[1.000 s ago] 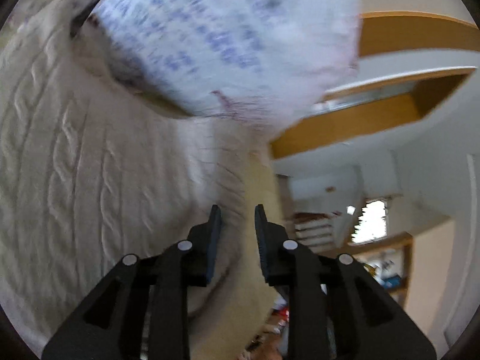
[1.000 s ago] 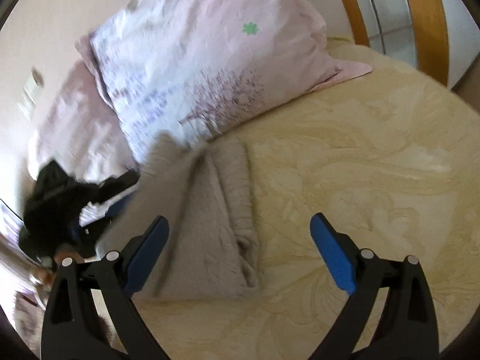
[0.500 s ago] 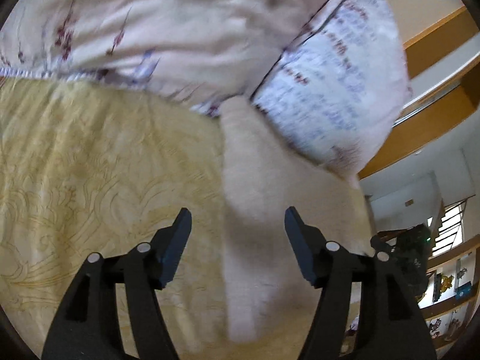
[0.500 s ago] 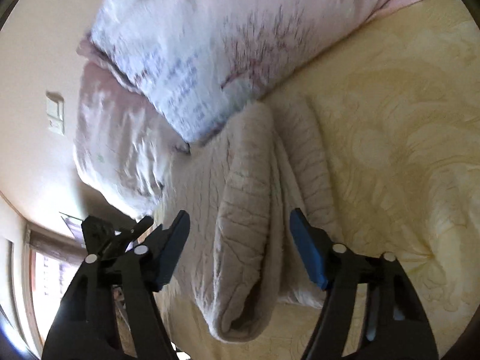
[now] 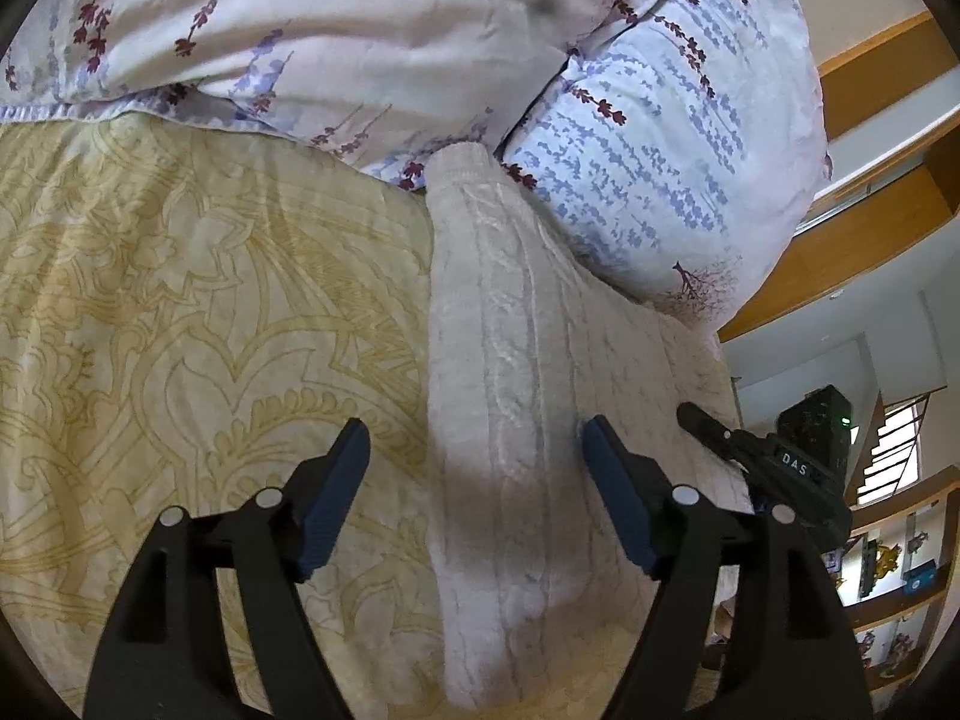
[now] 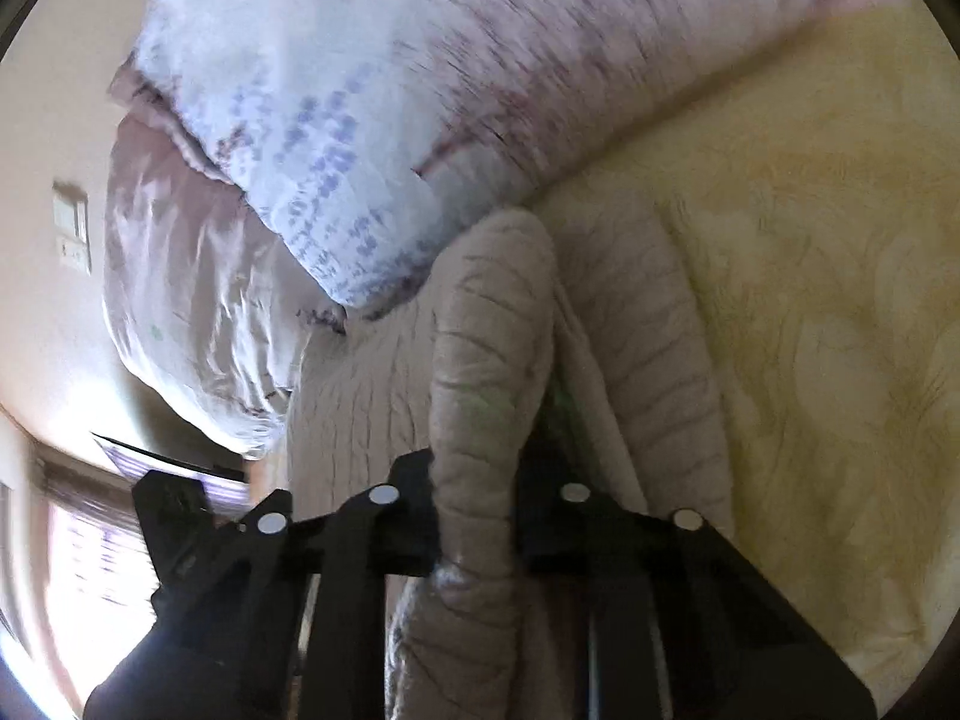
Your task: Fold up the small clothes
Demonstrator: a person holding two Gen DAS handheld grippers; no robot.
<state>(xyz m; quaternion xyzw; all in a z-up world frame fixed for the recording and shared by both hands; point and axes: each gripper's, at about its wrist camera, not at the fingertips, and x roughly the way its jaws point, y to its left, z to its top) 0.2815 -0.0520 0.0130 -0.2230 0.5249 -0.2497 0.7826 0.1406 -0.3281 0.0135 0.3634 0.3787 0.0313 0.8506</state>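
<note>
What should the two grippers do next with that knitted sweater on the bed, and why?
Probably the left gripper should close on the sweater fold between its open fingers. The right gripper is already shut on a raised ridge of the sweater, so a second grip would let both lift and fold it over the yellow bedspread.

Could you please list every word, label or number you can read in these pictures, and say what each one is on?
"DAS": white letters on the black right gripper, seen in the left wrist view.
Packaging on the shelves at the far right: too small to read.
Wall switch in the right wrist view: no legible marking.
</note>
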